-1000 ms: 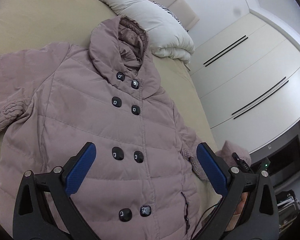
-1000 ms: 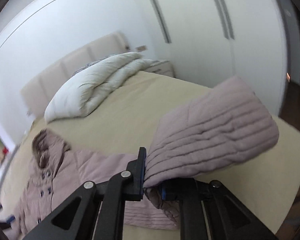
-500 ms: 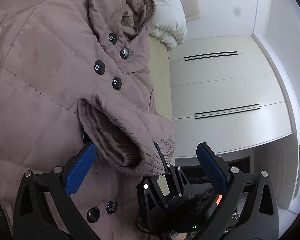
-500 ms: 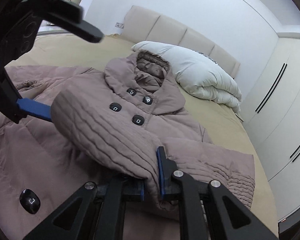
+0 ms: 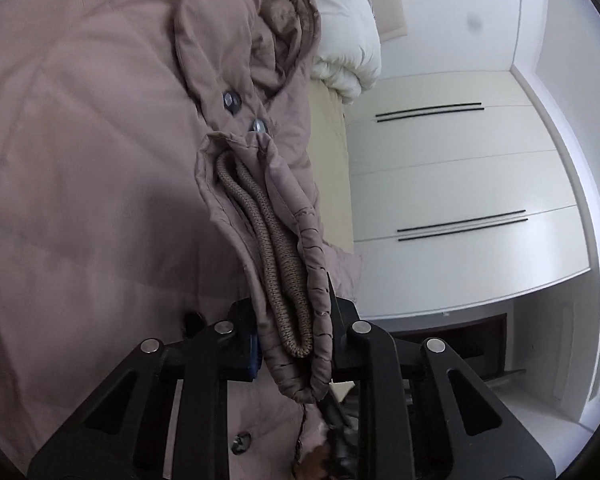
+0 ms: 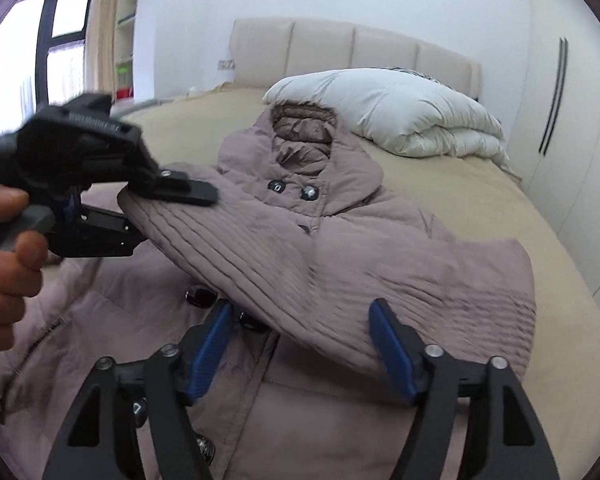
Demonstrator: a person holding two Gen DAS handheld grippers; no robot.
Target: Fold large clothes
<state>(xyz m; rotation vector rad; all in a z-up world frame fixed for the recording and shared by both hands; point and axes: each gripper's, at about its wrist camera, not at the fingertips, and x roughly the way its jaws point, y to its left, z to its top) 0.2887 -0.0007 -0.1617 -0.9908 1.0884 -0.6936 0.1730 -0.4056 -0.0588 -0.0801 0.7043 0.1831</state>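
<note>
A mauve quilted coat (image 6: 340,392) with dark buttons lies face up on the bed, hood toward the headboard. Its right sleeve (image 6: 300,264) is folded across the chest. My left gripper (image 5: 294,346) is shut on the sleeve's cuff (image 5: 296,300), whose knitted brown lining shows; it also shows in the right wrist view (image 6: 132,208), held by a hand at the left. My right gripper (image 6: 300,344) is open, its blue pads on either side of the sleeve's lower edge, not gripping it.
A white duvet (image 6: 400,120) lies bundled at the padded headboard (image 6: 340,48). The tan bed sheet (image 6: 480,208) shows to the right of the coat. White wardrobe doors (image 5: 460,200) stand beside the bed. A window (image 6: 60,52) is at far left.
My right gripper carried the sleeve over the coat's chest, then opened and let it go. My left gripper closed on the cuff.
</note>
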